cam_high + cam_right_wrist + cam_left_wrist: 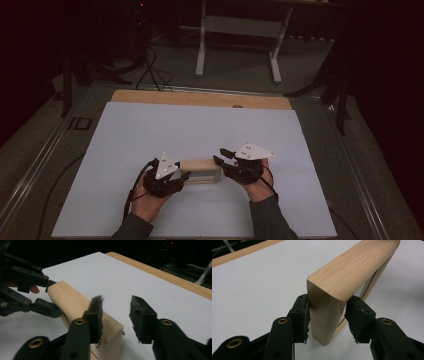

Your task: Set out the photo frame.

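Observation:
A light wooden frame (pixel 200 171) stands on edge on the white sheet (pixel 150 130) near the front of the table. My left gripper (pixel 184 176) holds the frame's left end. In the left gripper view its pads (pixel 303 315) press on both faces of the frame's corner (pixel 329 312). My right gripper (pixel 219 155) sits at the frame's right end, jaws apart. In the right gripper view one pad (pixel 96 312) is beside the frame's top (pixel 72 300), and the gap between the pads shows bare sheet. The left gripper (pixel 53 296) shows at the far end of the frame.
The white sheet lies on a wooden board whose far edge (pixel 200 98) shows bare. Metal rails (pixel 45 150) border the table. A white desk frame (pixel 240 30) and cables (pixel 150 70) stand on the dark floor beyond.

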### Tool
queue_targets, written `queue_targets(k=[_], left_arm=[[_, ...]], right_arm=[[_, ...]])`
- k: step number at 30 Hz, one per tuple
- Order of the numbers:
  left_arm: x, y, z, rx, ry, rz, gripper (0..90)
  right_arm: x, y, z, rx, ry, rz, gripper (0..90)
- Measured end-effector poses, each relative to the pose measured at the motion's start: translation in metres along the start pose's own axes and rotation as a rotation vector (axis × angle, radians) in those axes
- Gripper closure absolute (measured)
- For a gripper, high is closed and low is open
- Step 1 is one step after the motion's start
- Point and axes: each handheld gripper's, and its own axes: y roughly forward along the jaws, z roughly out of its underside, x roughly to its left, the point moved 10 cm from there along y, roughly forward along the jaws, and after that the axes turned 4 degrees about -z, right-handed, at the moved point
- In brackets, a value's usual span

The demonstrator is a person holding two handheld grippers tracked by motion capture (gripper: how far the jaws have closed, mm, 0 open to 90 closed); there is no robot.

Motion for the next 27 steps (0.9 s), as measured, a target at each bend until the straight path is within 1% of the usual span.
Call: queue_targets(k=[6,12,19,27], left_arm=[[0.000,0.000,0.000,0.001,-0.002,0.003,54.4],[0.001,0.000,0.000,0.002,-0.003,0.005,54.4],[0.001,0.001,0.000,0.000,-0.011,0.008,54.5],[0.002,0.001,0.000,-0.001,-0.019,0.010,54.5]], right_arm=[[0.005,-0.001,0.001,0.010,-0.004,-0.031,48.7],[0.007,0.000,0.004,0.025,-0.009,-0.053,40.4],[0.008,0.004,0.011,0.054,-0.007,-0.072,36.4],[0.007,0.010,0.021,0.088,-0.006,-0.094,35.8]])
